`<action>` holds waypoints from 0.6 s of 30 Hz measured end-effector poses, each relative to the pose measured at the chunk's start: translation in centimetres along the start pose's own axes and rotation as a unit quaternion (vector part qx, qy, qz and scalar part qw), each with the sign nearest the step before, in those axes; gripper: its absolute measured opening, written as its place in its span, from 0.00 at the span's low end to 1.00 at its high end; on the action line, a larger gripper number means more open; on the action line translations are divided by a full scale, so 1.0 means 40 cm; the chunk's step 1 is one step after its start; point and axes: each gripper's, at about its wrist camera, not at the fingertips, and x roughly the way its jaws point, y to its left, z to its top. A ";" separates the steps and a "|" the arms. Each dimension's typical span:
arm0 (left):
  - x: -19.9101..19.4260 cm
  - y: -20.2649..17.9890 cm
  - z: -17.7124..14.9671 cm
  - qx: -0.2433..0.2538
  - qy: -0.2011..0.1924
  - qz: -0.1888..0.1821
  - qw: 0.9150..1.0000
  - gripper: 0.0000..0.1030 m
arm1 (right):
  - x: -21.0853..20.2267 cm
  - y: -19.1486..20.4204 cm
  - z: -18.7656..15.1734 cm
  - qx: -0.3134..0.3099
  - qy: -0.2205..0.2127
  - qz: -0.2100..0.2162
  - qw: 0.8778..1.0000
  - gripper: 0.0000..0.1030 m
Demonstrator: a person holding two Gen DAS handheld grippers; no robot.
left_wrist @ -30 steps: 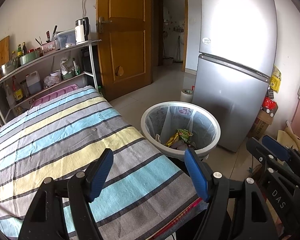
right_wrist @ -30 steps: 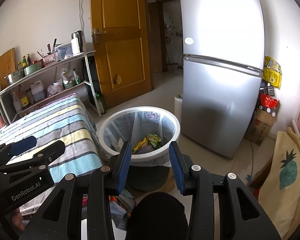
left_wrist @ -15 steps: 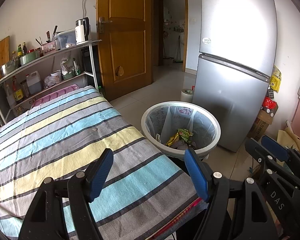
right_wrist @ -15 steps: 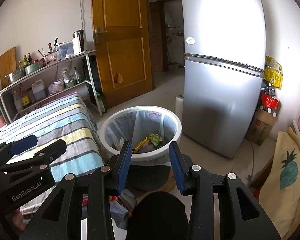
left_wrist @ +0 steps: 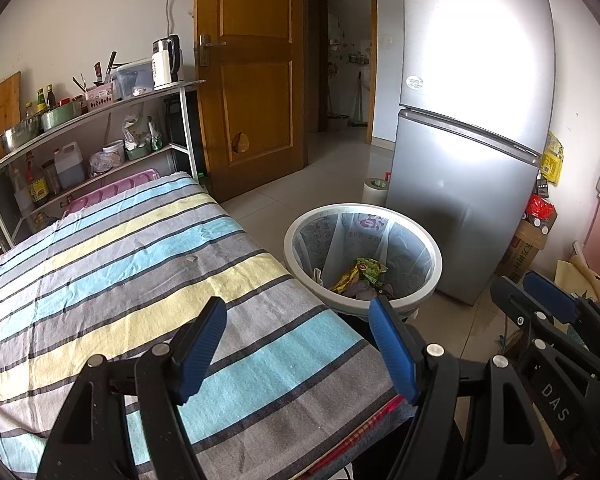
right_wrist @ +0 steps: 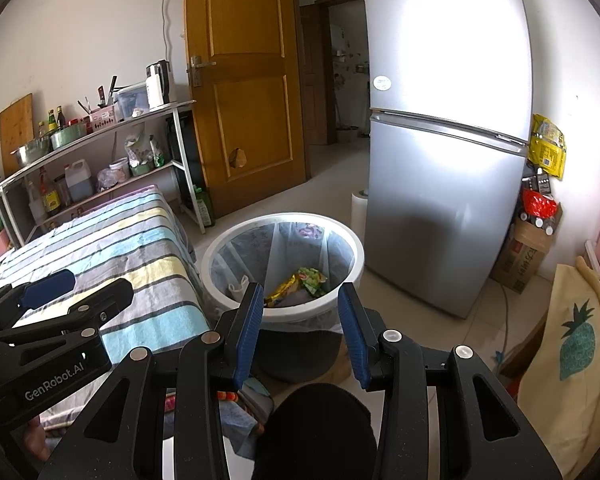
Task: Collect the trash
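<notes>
1. The trash that can be seen, a yellow and green snack wrapper (left_wrist: 360, 274), lies at the bottom of the lined waste bin (left_wrist: 430, 240), on top of some duller scraps.
2. The bin stands on the tiled floor (left_wrist: 284, 200), just beside the corner of the bench (left_wrist: 140, 280) on one side and near the silver fridge (left_wrist: 472, 140) on the other.
3. The bench wears a striped cloth, and only a tiny pale scrap (left_wrist: 191, 258) shows on it; whether it is litter I cannot tell.
4. The left tool (left_wrist: 296, 336) hangs over the near end of the bench with its blue pads spread wide and nothing between them.
5. The right tool (right_wrist: 300, 312) hovers just short of the bin's near rim, jaws partly spread and empty.
6. My reading: the drop into the bin looks done and the task is close to its end, or at a pause between pieces.
7. A next move would call for finding any leftover piece, lowering an open tool over it and pinching it thinly.
8. The bench edge beside the bin is the tight spot; the bin rim could be knocked.
9. Toward the wooden door (left_wrist: 256, 72) the floor lies open, giving room to swing either arm.
</notes>
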 end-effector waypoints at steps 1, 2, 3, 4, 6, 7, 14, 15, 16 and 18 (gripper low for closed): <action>0.001 0.000 0.000 0.001 0.000 -0.001 1.000 0.73 | 0.000 0.000 0.000 0.000 0.000 0.000 1.000 0.39; 0.001 0.001 0.000 0.000 0.000 0.000 1.000 0.73 | 0.000 0.000 0.000 0.000 0.000 0.000 1.000 0.39; 0.000 0.001 0.001 0.000 0.000 0.000 1.000 0.73 | 0.000 0.000 -0.001 0.000 0.000 0.001 1.000 0.39; -0.001 0.001 0.001 0.000 -0.001 0.000 1.000 0.73 | -0.001 0.002 0.001 -0.001 0.000 0.001 1.000 0.39; -0.003 0.002 0.001 0.000 0.000 0.001 1.000 0.73 | -0.002 0.003 0.001 -0.001 0.001 0.002 1.000 0.39; -0.003 0.002 0.001 0.000 0.000 0.001 1.000 0.73 | -0.004 0.005 0.004 -0.002 0.000 0.002 1.000 0.39; -0.004 0.004 0.002 0.000 -0.001 0.001 1.000 0.73 | -0.004 0.006 0.007 -0.002 0.000 0.002 1.000 0.39; -0.005 0.004 0.001 0.000 0.000 0.001 1.000 0.73 | -0.005 0.007 0.007 -0.002 0.000 0.002 1.000 0.39; -0.003 0.003 0.002 0.000 -0.001 0.001 1.000 0.73 | -0.005 0.006 0.007 -0.002 -0.001 0.002 1.000 0.39; -0.004 0.003 0.001 0.000 -0.001 0.001 1.000 0.73 | -0.004 0.007 0.007 -0.002 0.000 0.002 1.000 0.39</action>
